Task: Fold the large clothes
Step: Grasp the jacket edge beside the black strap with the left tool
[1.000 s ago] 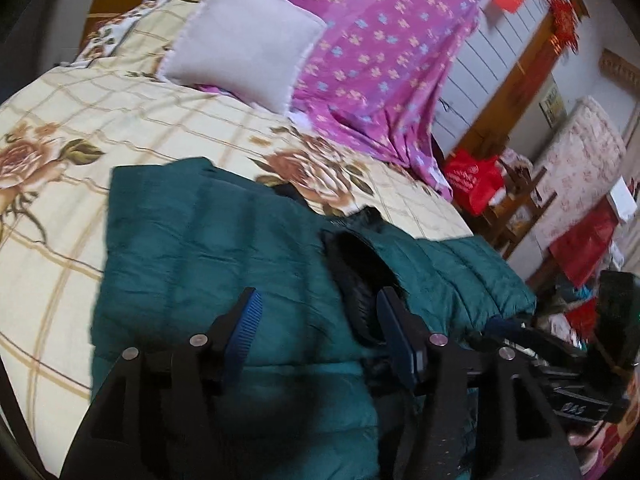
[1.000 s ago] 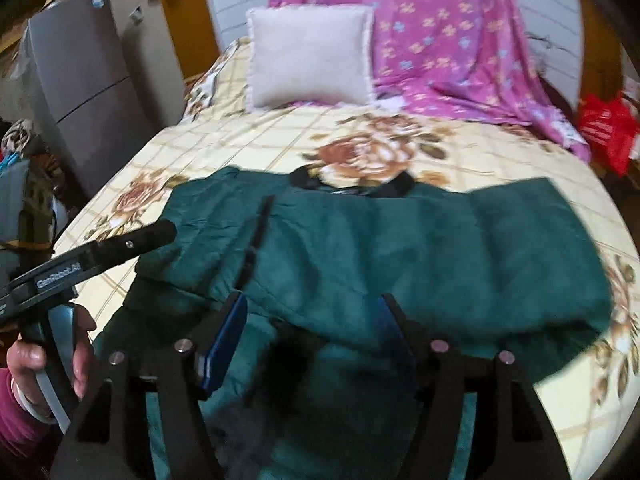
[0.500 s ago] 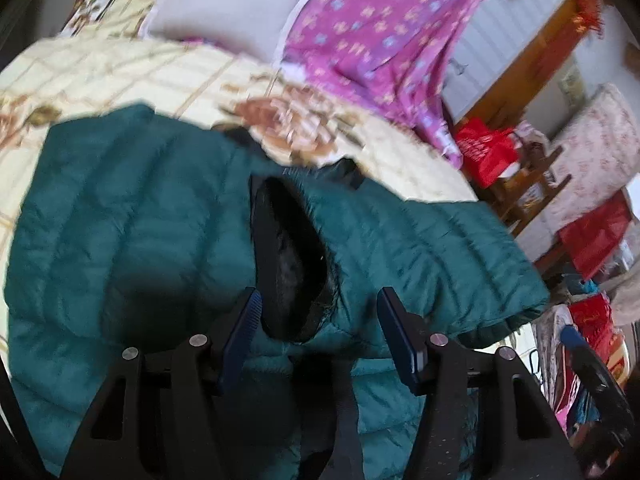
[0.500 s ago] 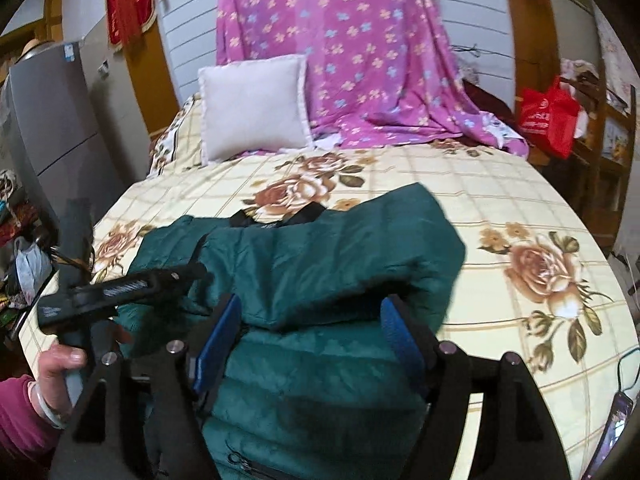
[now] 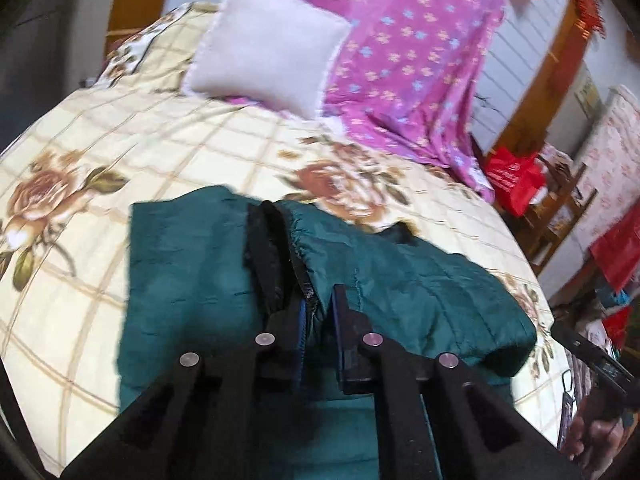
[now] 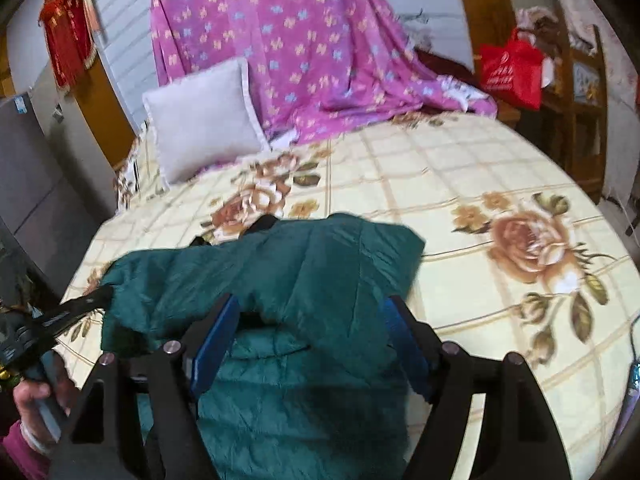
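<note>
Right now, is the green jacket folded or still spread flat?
Partly folded. The green jacket has one side doubled over its body, a rounded fold edge on top. The left gripper pinches its zipper edge; the right gripper is open.

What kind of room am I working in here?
Most likely a home bedroom: the green jacket lies on a bed with a rose-print cover, a white pillow at its head, cluttered wooden shelves beside.

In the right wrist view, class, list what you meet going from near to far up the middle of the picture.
Right tongs → green jacket → rose-patterned bedspread → white pillow → purple flowered cloth.
</note>
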`<state>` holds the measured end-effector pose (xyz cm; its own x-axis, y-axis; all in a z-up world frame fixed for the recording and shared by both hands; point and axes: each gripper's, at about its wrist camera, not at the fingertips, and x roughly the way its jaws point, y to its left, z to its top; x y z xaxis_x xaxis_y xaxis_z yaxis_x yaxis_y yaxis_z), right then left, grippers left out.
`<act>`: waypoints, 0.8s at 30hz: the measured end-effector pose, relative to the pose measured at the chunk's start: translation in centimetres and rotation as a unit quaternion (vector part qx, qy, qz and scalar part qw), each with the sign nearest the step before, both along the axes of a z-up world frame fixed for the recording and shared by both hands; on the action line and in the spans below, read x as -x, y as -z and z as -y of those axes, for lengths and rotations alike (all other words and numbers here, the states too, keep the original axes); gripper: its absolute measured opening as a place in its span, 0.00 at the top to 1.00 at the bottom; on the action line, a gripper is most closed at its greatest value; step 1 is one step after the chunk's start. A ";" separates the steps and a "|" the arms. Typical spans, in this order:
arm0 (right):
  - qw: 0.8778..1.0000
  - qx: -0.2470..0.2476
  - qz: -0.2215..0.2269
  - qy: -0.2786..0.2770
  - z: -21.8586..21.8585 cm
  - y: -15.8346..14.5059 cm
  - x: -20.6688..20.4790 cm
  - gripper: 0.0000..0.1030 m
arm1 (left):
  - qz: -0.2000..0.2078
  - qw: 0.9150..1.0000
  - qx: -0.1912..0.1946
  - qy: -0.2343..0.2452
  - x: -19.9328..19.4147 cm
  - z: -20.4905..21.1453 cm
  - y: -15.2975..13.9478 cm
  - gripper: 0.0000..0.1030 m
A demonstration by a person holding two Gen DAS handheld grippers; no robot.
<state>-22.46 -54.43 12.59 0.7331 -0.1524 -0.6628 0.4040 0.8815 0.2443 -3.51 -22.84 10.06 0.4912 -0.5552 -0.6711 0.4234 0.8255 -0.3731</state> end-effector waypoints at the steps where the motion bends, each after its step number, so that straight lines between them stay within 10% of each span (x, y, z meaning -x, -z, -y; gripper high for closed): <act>1: 1.000 0.005 -0.013 -0.009 -0.3 0.7 -1.4 0.25 | -0.005 1.000 -0.002 -0.005 -0.3 -0.6 0.4 1.00; 10: 0.990 0.066 -0.114 -0.050 -2.5 8.8 -8.2 0.25 | -0.043 0.999 -0.006 -0.029 -1.9 -3.2 4.4 1.00; 19: 0.995 0.060 -0.068 -0.045 -2.7 4.1 -6.7 0.25 | 0.020 0.997 0.037 -0.062 -1.1 -4.5 0.4 0.73; 24: 0.993 0.061 -0.073 -0.062 -4.8 4.1 -10.3 0.25 | 0.028 0.998 -0.024 -0.044 -1.4 -2.2 1.4 0.70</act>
<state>-12.19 -49.64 8.50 0.6487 -0.1529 -0.7455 0.3131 0.9465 0.0784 -2.15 -20.61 8.70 0.5748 -0.4760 -0.6656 0.3674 0.8769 -0.3099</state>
